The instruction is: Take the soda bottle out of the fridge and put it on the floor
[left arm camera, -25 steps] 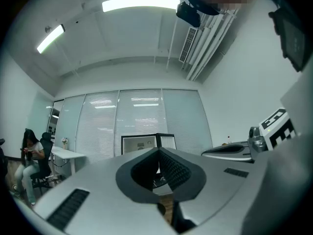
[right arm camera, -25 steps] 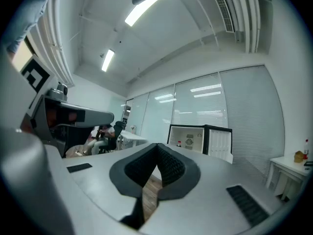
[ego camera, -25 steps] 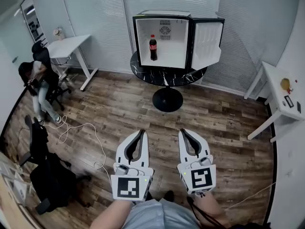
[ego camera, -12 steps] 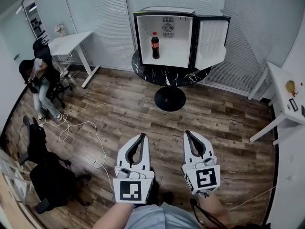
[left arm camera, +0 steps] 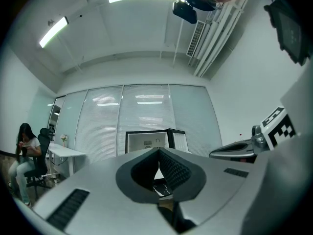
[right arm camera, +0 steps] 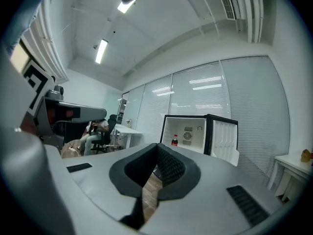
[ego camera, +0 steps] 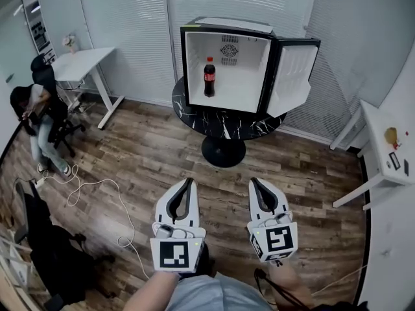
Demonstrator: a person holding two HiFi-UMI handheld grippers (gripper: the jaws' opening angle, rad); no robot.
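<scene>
**Soda bottle** (ego camera: 209, 78): is standing upright inside the fridge (ego camera: 224, 24), toward its left side, with nothing touching it.

**Fridge:** is sitting on a round black counter (ego camera: 220, 120). Its door (ego camera: 295, 76) is hanging wide open to the right, leaving the front clear.

**Left hand-held gripper** (ego camera: 189, 181): jaws are pressing together, pinching nothing.

**Right hand-held gripper** (ego camera: 253, 181): the same, tips meeting and empty. Both are pointing toward the fridge and are well apart from it.

**Step in hand (judged):** closing the gap to the fridge, with no grasp begun.
- One pair of jaws is going to need spreading before it goes in.
- It should be entering level and straddling the bottle's body below the shoulder.
- It should be keeping off the fridge's left wall.
- The bottle should then be coming straight out, upright.

**Surroundings:**
- The wooden floor (ego camera: 162, 151) is lying bare between the person and the counter.
- A white cable (ego camera: 97, 185) is trailing across the floor at the left.
- A seated person (ego camera: 35, 109) is sitting beside a white desk (ego camera: 78, 63).
- Another desk (ego camera: 382, 154) is standing at the right.
- None of these is blocking the straight path, though the counter's pedestal foot (ego camera: 222, 153) is worth minding when stepping close.
</scene>
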